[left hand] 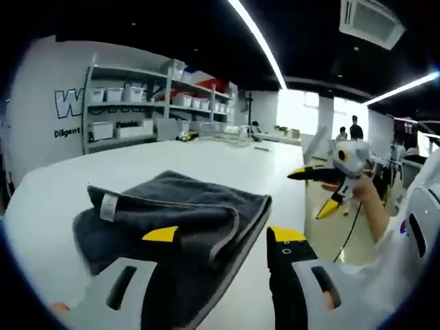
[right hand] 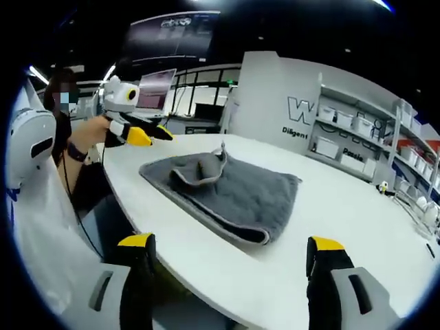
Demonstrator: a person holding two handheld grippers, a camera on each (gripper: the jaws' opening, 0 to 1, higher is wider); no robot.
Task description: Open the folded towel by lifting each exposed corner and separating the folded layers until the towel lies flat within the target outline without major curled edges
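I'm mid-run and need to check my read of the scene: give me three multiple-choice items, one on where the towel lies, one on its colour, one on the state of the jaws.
1. Where does the towel lie?
A. On a shelf by the wall
B. On the white table
C. On the floor

2. What colour is the towel?
A. Dark grey
B. Red
C. Yellow

3. How do the jaws of the left gripper and the right gripper stand?
A. Both shut on the towel
B. One shut on the towel, one open
C. Both open, holding nothing

Answers:
1 B: in both views it rests on the white tabletop, near its edge.
2 A: the cloth is dark grey with a paler edge band and a small white tag.
3 C: each view shows its own yellow-tipped jaws spread wide, with nothing between them; the towel is still folded.
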